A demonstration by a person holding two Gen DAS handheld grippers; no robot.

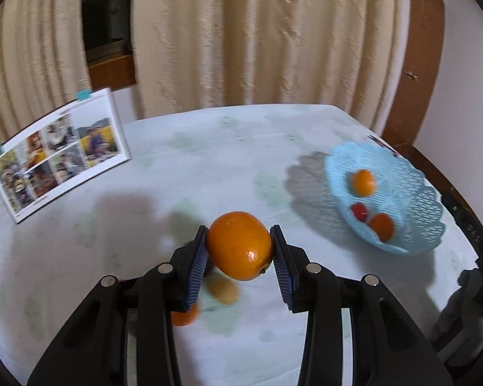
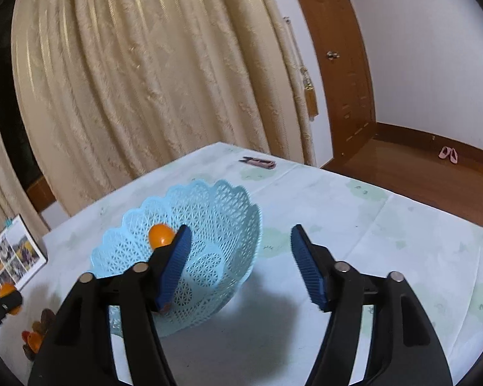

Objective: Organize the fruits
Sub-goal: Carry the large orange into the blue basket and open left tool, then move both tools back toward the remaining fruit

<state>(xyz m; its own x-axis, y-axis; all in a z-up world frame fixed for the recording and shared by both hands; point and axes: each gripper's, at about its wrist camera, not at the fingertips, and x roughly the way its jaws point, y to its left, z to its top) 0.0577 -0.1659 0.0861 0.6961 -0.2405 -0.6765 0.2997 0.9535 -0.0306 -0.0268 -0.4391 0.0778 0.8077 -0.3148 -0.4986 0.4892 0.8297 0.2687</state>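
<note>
A glossy round orange tangerine (image 1: 240,246), a bright highlight on its skin, sits pinched between the blue ribbed pads of the left gripper (image 1: 240,251), lifted above the pale, faintly green-patterned tablecloth (image 1: 209,160). Off to the right of those jaws lies a light blue plastic lattice basket with a scalloped rim (image 1: 412,193), holding two smaller orange fruits (image 1: 364,182) and one small red fruit (image 1: 359,210). Below and behind the left pad, blurred orange and yellowish fruit (image 1: 223,289) lie on the cloth, partly hidden by the finger. Far left of the jaws a photo calendar card (image 1: 61,151) stands upright. The right gripper (image 2: 238,257) has its jaws spread with nothing between them, hovering over the basket's near side; its left pad covers part of one orange fruit (image 2: 160,235) inside. Beyond the jaws a small pinkish clip-like object (image 2: 259,162) lies near the table's far edge, too small to identify
</note>
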